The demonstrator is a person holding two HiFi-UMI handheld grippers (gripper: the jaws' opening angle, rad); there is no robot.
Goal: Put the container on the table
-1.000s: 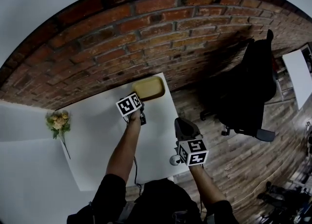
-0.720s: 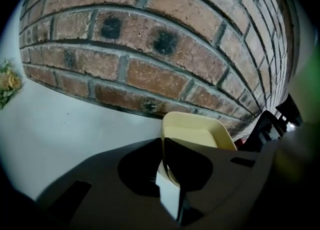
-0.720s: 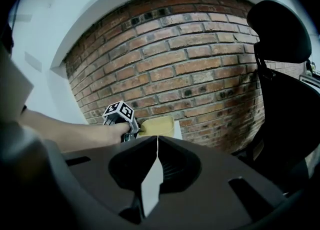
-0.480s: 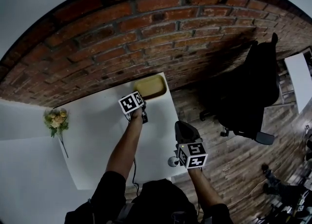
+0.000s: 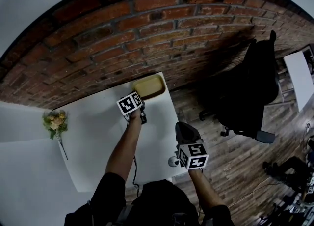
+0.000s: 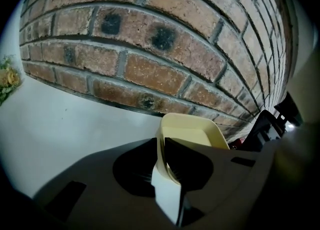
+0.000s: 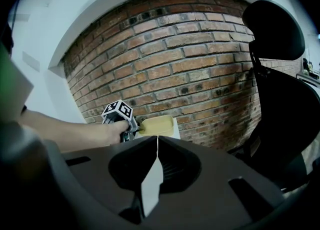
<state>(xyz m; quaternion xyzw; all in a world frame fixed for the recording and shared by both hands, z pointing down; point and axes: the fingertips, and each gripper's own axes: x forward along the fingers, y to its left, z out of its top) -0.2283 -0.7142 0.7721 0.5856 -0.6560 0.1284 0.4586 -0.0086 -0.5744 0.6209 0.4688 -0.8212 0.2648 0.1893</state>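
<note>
A shallow cream-yellow container (image 5: 150, 86) lies at the far right corner of the white table (image 5: 98, 131), close to the brick wall. My left gripper (image 5: 138, 97) reaches it from the near side. In the left gripper view the jaws (image 6: 162, 141) are shut on the near wall of the container (image 6: 196, 133). The right gripper view shows the same hold from the side, the left gripper (image 7: 134, 132) against the container (image 7: 159, 124). My right gripper (image 5: 182, 125) hangs past the table's right edge, its jaws (image 7: 156, 141) shut with nothing between them.
A small bunch of flowers (image 5: 56, 122) lies at the table's left side. A black office chair (image 5: 250, 87) stands on the wooden floor to the right. A brick wall (image 5: 147, 28) runs right behind the table. A small grey round object (image 5: 173, 161) is by the table's near right corner.
</note>
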